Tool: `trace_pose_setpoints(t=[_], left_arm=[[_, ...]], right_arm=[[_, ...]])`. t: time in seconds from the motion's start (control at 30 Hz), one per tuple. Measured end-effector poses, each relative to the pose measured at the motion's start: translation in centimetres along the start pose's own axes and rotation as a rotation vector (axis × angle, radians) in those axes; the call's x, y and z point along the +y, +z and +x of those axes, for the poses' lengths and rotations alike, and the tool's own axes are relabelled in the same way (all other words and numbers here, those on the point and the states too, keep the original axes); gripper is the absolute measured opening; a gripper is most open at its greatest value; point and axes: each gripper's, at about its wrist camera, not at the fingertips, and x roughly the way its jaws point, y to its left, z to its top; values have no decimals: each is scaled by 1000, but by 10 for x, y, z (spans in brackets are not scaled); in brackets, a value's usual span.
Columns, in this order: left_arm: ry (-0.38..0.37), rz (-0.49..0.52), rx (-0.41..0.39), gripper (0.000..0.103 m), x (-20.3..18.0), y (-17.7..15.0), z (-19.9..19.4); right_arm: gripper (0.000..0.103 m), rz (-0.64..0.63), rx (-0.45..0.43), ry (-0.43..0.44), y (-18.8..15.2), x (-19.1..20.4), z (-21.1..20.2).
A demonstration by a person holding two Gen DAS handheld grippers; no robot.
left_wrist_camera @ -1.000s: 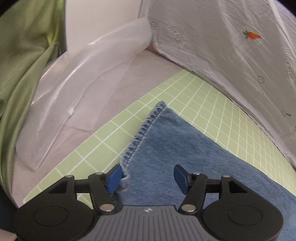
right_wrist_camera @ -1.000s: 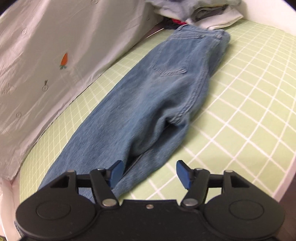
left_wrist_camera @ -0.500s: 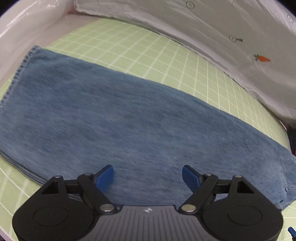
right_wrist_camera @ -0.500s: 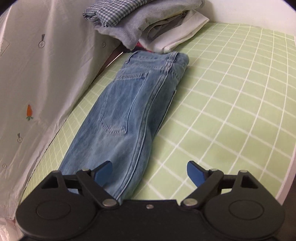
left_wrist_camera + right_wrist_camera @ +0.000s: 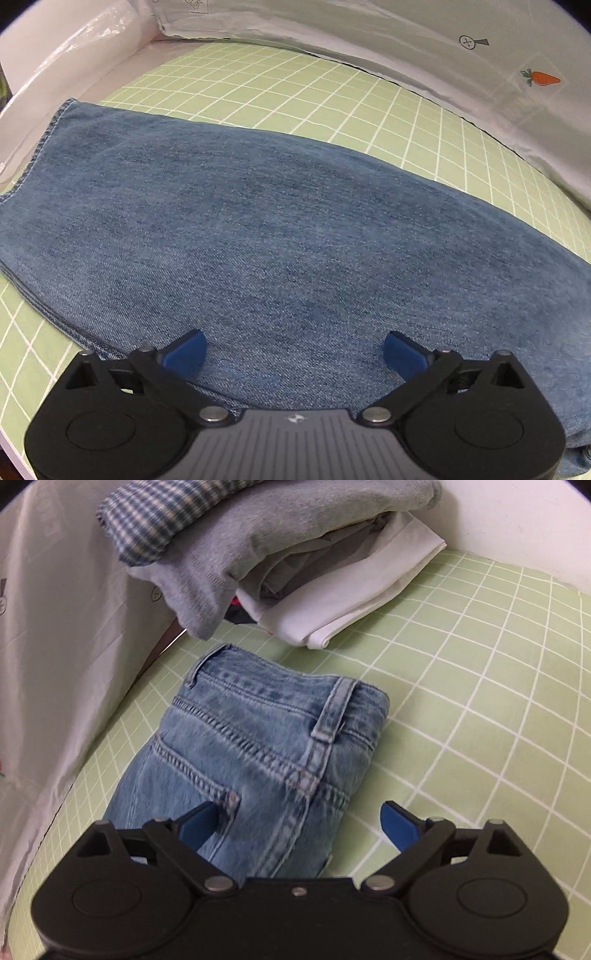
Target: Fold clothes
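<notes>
The jeans (image 5: 295,229) lie folded lengthwise on the green mat (image 5: 480,701); cross folds remain. The left gripper (image 5: 293,350) and right gripper (image 5: 295,823) are wide open and hold nothing.

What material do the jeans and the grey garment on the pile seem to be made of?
Jeans: denim, probably cotton, faded matte blue; the diagonal weave and doubled seams show it. Grey garment: seemingly soft fleece or knit, matte, with a fuzzy surface and stitched hem.
</notes>
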Motion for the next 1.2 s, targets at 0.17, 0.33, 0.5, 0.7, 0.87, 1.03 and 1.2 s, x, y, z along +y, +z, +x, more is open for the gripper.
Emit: trace_pose_setpoints(t=[0.17,0.33,0.5,0.7,0.87,1.03,1.2], left_arm=[[40,44,27,103,-9,-1,3],[21,78,45,103,-8,-3,3],[8,105,45,103,-9,-6,0],[7,105,12,103,-9,-13,-3],[-2,116,-6,103,-12,-15,-3],[-121,86,2,103,8,-9,-3],[-188,-47,-62,103,65,2,-25]], right_arm=[[23,-117,-49,35,3,1,-5],[17,-26,-91,102,5,-31,-42],[20,-56,-45,-4,-13,-57,-39],[56,-317,-108,-85,-18,-26,-59],[89,-505,-176,-71,-39,8,-87],[92,-587,-117,-11,-74,37,-103],[93,-676,-95,0,-114,69,-118]])
